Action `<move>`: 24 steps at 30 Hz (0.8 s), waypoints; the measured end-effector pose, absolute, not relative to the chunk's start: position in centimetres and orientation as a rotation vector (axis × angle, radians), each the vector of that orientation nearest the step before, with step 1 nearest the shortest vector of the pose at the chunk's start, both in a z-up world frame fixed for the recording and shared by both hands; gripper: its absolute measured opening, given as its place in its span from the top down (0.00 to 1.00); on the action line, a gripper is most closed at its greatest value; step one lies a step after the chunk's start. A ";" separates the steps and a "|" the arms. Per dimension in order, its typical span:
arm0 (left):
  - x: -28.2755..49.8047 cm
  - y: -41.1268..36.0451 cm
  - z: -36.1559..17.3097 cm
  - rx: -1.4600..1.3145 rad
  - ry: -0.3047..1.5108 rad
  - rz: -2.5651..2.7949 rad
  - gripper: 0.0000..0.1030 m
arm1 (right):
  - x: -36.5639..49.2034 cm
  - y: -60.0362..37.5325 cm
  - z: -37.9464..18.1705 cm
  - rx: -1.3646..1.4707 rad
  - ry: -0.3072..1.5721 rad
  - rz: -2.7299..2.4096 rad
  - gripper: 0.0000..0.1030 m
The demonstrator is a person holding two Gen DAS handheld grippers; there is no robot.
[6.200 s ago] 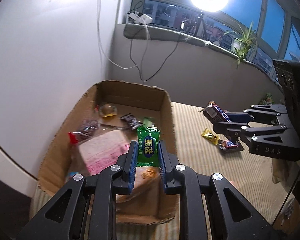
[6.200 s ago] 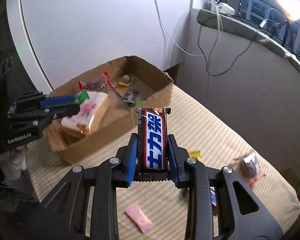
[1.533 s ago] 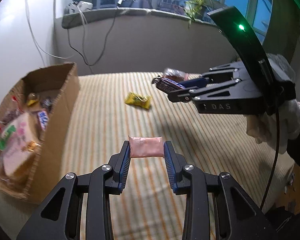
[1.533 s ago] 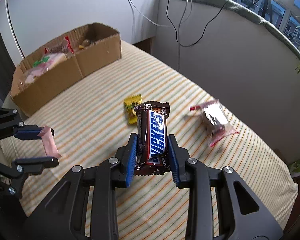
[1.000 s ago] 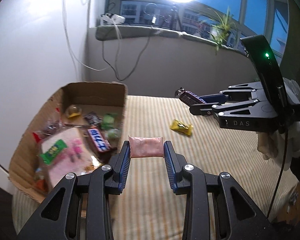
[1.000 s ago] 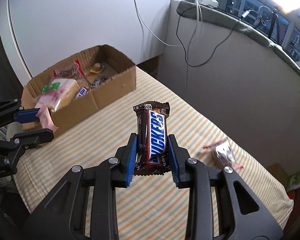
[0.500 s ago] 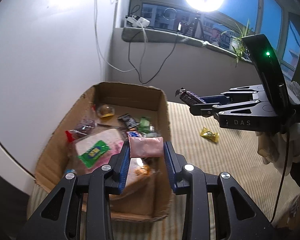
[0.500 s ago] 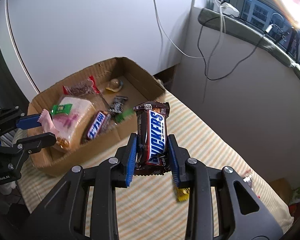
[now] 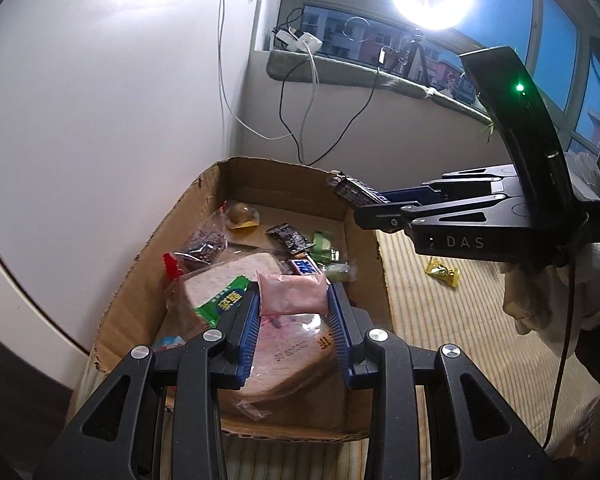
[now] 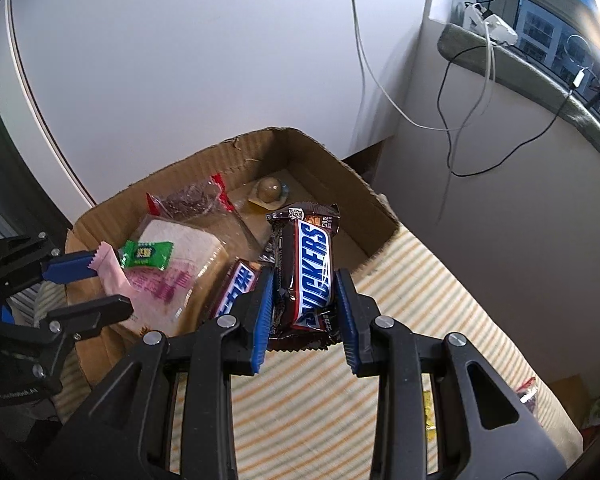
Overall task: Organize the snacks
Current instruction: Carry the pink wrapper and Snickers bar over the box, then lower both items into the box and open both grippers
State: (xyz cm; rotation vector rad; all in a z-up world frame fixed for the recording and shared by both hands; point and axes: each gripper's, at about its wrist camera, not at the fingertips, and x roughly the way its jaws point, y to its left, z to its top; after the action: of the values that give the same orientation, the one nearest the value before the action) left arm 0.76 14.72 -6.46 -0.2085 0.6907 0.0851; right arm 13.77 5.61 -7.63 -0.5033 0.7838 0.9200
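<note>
Carrying both snacks over the box (image 9: 284,184) now, no more above the striped surface (image 9: 440,320) | left claw (image 9: 293,312) closed on pink packet (image 9: 292,294); right claw (image 10: 305,312) closed on Snickers (image 10: 306,268) | next: release inside; yellow candy (image 9: 442,272) remains outside

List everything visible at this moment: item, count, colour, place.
Cardboard box: 1, brown, on the striped surface by the wall.
Bread pack: 1, clear wrap, in box.
Green candy: 1, on the bread.
Round candy: 1, tan, box's far corner.
Blue-label bar: 1, in box.
Yellow candy: 1, on striped surface outside box.
Pink packet: 1, in left gripper, over box.
Snickers bar: 1, brown, in right gripper, at box's edge.
Gloved hand: 1, white, behind right gripper.
</note>
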 end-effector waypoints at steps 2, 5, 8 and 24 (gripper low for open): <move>0.8 15.0 -6.5 -0.214 0.692 0.086 0.69 | 13.7 6.0 -7.7 -0.503 0.786 0.928 0.70; 0.7 15.2 -6.6 -0.216 0.694 0.090 0.69 | 13.5 6.5 -7.7 -0.508 0.788 0.936 0.70; 0.7 15.3 -6.6 -0.214 0.697 0.093 0.67 | 13.3 6.9 -7.8 -0.516 0.784 0.937 0.70; 0.7 15.3 -6.3 -0.206 0.688 0.112 0.57 | 12.8 6.5 -6.7 -0.508 0.737 0.922 0.40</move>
State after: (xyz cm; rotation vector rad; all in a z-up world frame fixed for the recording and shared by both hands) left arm 0.67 15.26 -6.33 -0.2060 0.6881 0.1123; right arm 12.78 6.49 -6.67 -0.5077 0.7373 0.9220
